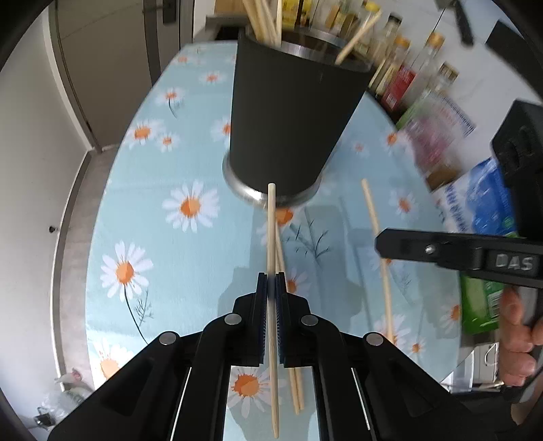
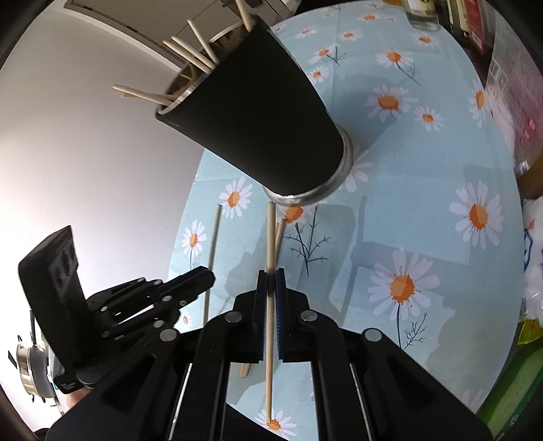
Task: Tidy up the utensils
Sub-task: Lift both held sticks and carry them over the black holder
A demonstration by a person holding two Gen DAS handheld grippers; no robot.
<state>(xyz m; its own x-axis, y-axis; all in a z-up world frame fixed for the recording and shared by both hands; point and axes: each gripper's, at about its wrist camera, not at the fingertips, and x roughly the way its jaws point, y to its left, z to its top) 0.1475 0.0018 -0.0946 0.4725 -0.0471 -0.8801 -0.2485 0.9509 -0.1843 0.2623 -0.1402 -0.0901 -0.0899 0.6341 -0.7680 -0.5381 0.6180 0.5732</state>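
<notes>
A black utensil cup with a steel base stands on the daisy tablecloth and holds several wooden chopsticks. It also shows in the right wrist view. My left gripper is shut on a wooden chopstick that points toward the cup's base. My right gripper is shut on another wooden chopstick, its tip near the cup's base. My right gripper also shows in the left wrist view. Loose chopsticks lie on the cloth: one to the right, a pair under my left gripper.
Bottles and jars line the table's far right edge, with a blue packet and a green packet. The round table's rim curves at the left, with floor and doors beyond. My left gripper's body shows in the right wrist view.
</notes>
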